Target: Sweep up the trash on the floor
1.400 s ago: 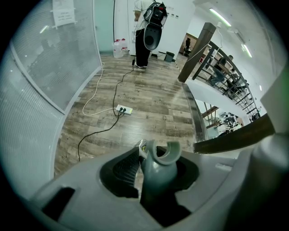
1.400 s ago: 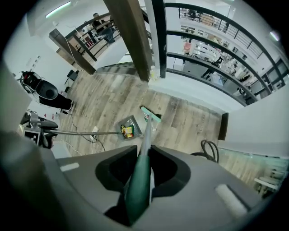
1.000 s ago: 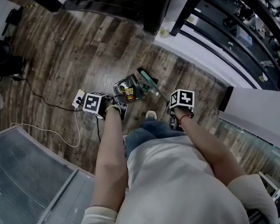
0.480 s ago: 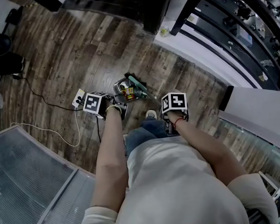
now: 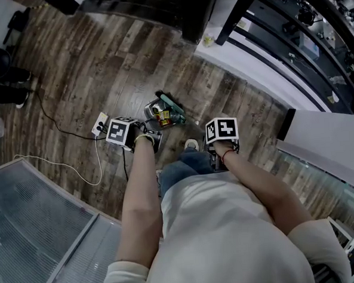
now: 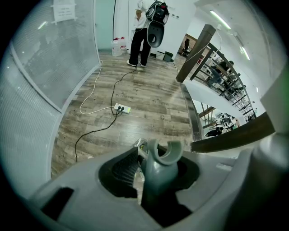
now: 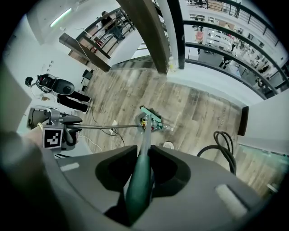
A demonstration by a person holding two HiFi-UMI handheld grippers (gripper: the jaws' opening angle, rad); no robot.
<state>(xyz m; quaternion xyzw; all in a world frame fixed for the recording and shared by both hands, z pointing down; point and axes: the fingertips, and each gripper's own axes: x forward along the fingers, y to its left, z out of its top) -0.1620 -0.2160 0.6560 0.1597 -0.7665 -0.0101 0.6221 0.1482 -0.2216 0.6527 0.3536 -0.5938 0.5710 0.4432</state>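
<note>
A grey long-handled dustpan (image 5: 159,116) sits on the wood floor and holds several bits of trash (image 5: 158,114). My left gripper (image 5: 145,136) is shut on the dustpan's handle (image 6: 159,168), whose U-shaped clip shows between the jaws. My right gripper (image 5: 221,153) is shut on the green broom handle (image 7: 139,178). The broom head (image 5: 170,104) lies against the pan's far right side. In the right gripper view the broom head (image 7: 150,117) rests beside the dustpan (image 7: 142,122), and a clear bottle (image 7: 163,128) lies by it.
A white power strip (image 5: 100,124) with black and white cables lies left of the pan. My shoe (image 5: 191,145) is just behind the pan. A glass partition (image 5: 39,236) stands at the left, black table legs (image 5: 232,18) ahead. A person (image 6: 140,43) stands far off.
My right gripper has shifted left and closer to my body. The broom head has swept left across the floor up to the dustpan. The left gripper and the pan held still.
</note>
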